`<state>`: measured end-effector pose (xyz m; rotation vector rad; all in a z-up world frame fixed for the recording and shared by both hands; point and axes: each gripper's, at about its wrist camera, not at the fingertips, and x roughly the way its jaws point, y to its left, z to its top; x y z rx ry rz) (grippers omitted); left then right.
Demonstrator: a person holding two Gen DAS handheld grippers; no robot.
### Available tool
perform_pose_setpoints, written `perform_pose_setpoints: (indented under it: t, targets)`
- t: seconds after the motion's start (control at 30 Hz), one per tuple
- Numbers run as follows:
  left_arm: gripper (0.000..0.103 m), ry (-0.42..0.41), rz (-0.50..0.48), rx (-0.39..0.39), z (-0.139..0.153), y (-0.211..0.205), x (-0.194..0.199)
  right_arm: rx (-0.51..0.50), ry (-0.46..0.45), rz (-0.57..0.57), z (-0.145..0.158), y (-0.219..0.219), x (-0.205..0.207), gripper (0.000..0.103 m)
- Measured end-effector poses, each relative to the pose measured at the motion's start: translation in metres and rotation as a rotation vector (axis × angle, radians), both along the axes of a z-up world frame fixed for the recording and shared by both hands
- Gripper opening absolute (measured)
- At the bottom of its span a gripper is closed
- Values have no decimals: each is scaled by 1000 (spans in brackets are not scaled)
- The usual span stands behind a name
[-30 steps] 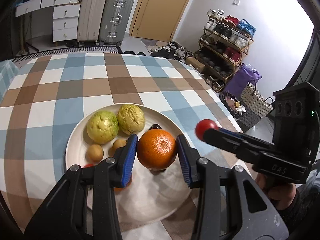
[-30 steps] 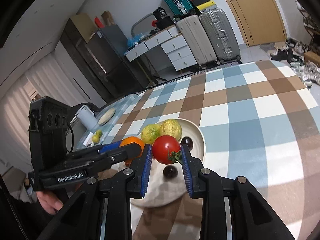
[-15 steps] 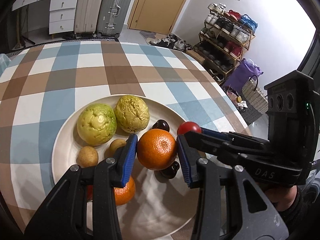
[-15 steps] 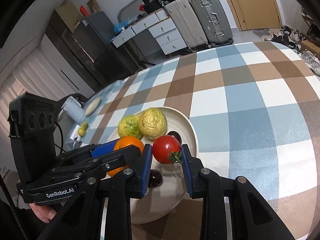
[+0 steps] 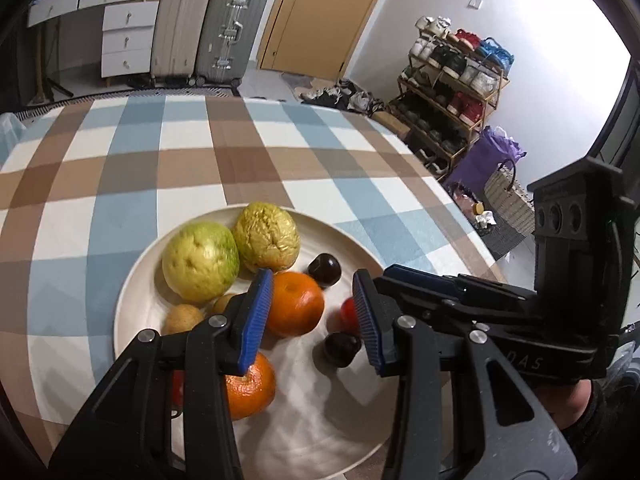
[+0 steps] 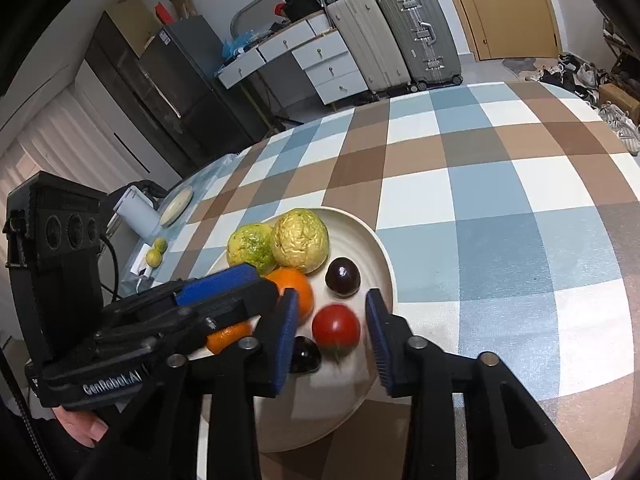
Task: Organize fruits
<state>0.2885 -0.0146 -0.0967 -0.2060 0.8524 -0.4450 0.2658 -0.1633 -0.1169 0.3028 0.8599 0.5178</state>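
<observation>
A cream plate (image 5: 132, 280) (image 6: 380, 256) on the checked table holds two green-yellow guavas (image 5: 200, 266) (image 6: 300, 240), two oranges (image 5: 296, 304) (image 5: 250, 386), two dark plums (image 5: 325, 270) (image 6: 342, 276), small brown fruits (image 5: 182, 318) and a red tomato (image 6: 336, 326). My left gripper (image 5: 312, 316) is open over the plate, the upper orange lying between its pads without contact. My right gripper (image 6: 330, 328) is open, the tomato resting on the plate between its fingers. The tomato is mostly hidden behind my left finger in the left wrist view (image 5: 348, 314).
The checked tablecloth (image 5: 200, 160) stretches beyond the plate. At the table's left edge stand a white cup (image 6: 138, 214), a small dish (image 6: 176, 206) and two limes (image 6: 156, 252). Suitcases (image 5: 208, 28), drawers and a shoe rack (image 5: 452, 92) stand on the floor behind.
Both grippers lowered to the plate and opened. The orange left the left gripper and the tomato left the right gripper; both now rest on the plate.
</observation>
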Motion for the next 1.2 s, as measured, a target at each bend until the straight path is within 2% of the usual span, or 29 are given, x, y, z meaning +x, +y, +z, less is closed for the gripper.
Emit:
perform_pose_setpoints:
  t: [0.17,0.3,0.33,0.37,0.43,0.5,0.57,0.63,0.8,0.83,0.87,0.9,1.2]
  targets:
    - [38,-33,13,-1,15,7,-12,44,-33,-39,7,-15,-10,49]
    - [41,-46,38,7,24,12,-24,68,-71,-59,17,-27,-21,51]
    - [47,-50,43,10,27,13,-27,78,-86,-67,21,-30,-26,55]
    - [50,-59,51,14,31,14,-32,87,-96,-71,23,-32,-28,63]
    - [55,-77,69,20,38,16,-40,113,-131,-87,31,-37,-37,74]
    - [62,-99,87,26,47,17,-50,120,-171,-98,40,-39,-46,77]
    - [73,-118,106,31,55,19,-58,119,-197,-100,48,-39,-54,85]
    - [81,-146,134,43,66,20,-69,123,-231,-99,58,-38,-62,87]
    - [86,-202,190,77,91,23,-95,124,-330,-105,82,-34,-87,102]
    - [91,-213,203,85,96,24,-101,127,-348,-104,87,-33,-92,103]
    - [101,-222,213,89,100,25,-105,129,-367,-100,91,-32,-97,103]
    - [102,-235,229,94,105,26,-111,130,-394,-93,96,-30,-104,103]
    - [103,-367,298,155,133,32,-163,82,-553,-102,118,-16,-144,103]
